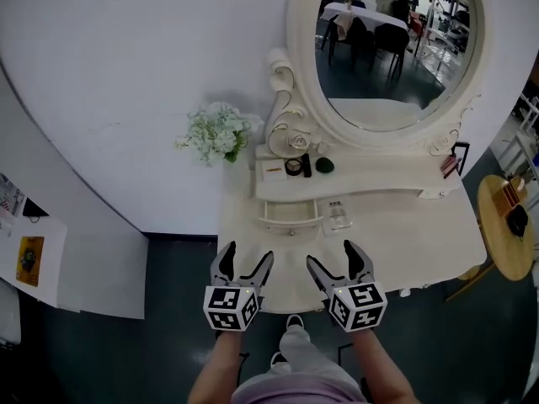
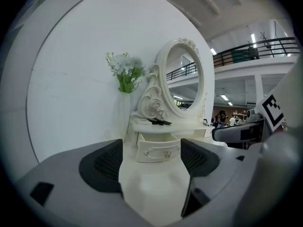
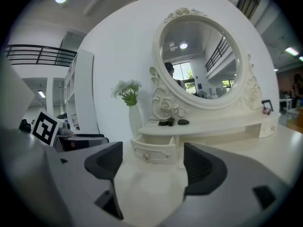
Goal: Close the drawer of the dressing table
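Head view, left gripper (image 1: 248, 256): I see it over the dressing table's (image 1: 404, 225) near edge, jaws spread, nothing between them.
Head view, right gripper (image 1: 330, 254): at 3 o'clock of the left one, just beside it, jaws also wide and empty.
Head view, drawer (image 1: 290, 215): at 12 o'clock from both grippers, pulled out from under the shelf (image 1: 354, 183), apart from both.
Head view, surroundings: flowers (image 1: 217, 133) at 10 o'clock of the drawer, oval mirror (image 1: 396, 49) at 1 o'clock.
Left gripper view: I see both pads parted, with the open drawer framed between them, farther off and untouched.
Right gripper view: pads apart, drawer front ahead at 11 o'clock; there are small dark items on the shelf, possibly cosmetics.
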A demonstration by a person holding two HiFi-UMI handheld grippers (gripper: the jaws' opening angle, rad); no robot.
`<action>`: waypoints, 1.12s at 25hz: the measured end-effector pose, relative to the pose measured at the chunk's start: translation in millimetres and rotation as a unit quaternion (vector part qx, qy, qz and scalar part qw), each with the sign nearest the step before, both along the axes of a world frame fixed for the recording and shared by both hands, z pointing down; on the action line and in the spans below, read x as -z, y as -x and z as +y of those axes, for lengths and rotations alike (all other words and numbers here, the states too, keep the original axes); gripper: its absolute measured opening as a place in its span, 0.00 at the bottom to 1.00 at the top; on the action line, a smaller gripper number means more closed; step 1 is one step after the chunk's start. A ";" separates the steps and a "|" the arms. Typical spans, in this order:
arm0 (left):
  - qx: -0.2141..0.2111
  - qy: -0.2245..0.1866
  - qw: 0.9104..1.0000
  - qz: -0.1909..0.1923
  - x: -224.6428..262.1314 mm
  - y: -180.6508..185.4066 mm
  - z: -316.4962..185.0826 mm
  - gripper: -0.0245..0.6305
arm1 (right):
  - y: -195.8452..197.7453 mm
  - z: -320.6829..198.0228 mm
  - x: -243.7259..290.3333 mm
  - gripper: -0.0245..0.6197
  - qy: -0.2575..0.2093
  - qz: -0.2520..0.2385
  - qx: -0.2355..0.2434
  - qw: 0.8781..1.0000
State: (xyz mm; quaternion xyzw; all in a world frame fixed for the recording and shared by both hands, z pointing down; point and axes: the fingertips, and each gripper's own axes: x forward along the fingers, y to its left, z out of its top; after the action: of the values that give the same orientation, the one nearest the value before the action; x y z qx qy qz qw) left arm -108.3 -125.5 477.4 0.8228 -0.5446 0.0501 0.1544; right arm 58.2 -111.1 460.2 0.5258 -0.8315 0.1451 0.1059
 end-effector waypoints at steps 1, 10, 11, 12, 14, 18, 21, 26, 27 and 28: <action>-0.001 0.002 1.000 -0.001 -2.2 -1.7 -4.8 0.61 | 0.2 -5.2 -2.2 0.65 0.002 0.001 0.002 1.000; -0.007 0.022 1.000 -0.006 -22.9 -10.5 -39.5 0.61 | 0.8 -45.2 -24.6 0.61 0.020 0.022 0.017 0.999; -0.009 0.024 1.000 -0.007 -25.4 -11.4 -42.5 0.61 | 0.3 -48.8 -27.8 0.61 0.023 0.024 0.018 0.999; -0.010 0.026 1.000 -0.008 -27.9 -12.3 -45.3 0.61 | -0.1 -52.0 -30.9 0.61 0.026 0.025 0.018 0.999; -0.012 0.030 0.999 -0.009 -32.7 -13.4 -50.8 0.61 | 0.2 -58.4 -36.5 0.60 0.031 0.029 0.020 0.999; -0.013 0.037 0.999 -0.011 -42.0 -14.3 -61.4 0.61 | 3.0 -69.9 -47.4 0.60 0.040 0.036 0.026 0.998; -0.018 0.042 0.999 -0.017 -48.9 -15.3 -67.7 0.60 | 5.0 -77.0 -55.2 0.60 0.045 0.042 0.031 0.998; -0.025 0.048 0.998 -0.022 -57.7 -16.9 -77.2 0.60 | 5.9 -86.7 -66.6 0.59 0.054 0.049 0.033 0.997; -0.026 0.049 0.998 -0.023 -58.8 -17.2 -78.8 0.59 | 6.1 -88.2 -68.7 0.58 0.057 0.050 0.034 0.997; -0.027 0.049 0.998 -0.024 -59.8 -17.5 -80.3 0.59 | 6.5 -89.7 -70.6 0.58 0.059 0.052 0.036 0.996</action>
State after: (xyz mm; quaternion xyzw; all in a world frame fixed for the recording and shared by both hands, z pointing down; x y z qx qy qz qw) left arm -90.8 -205.8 537.2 0.8272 -0.5226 0.1005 0.1805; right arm 51.7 -200.7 530.7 0.4955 -0.8331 0.1621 0.1847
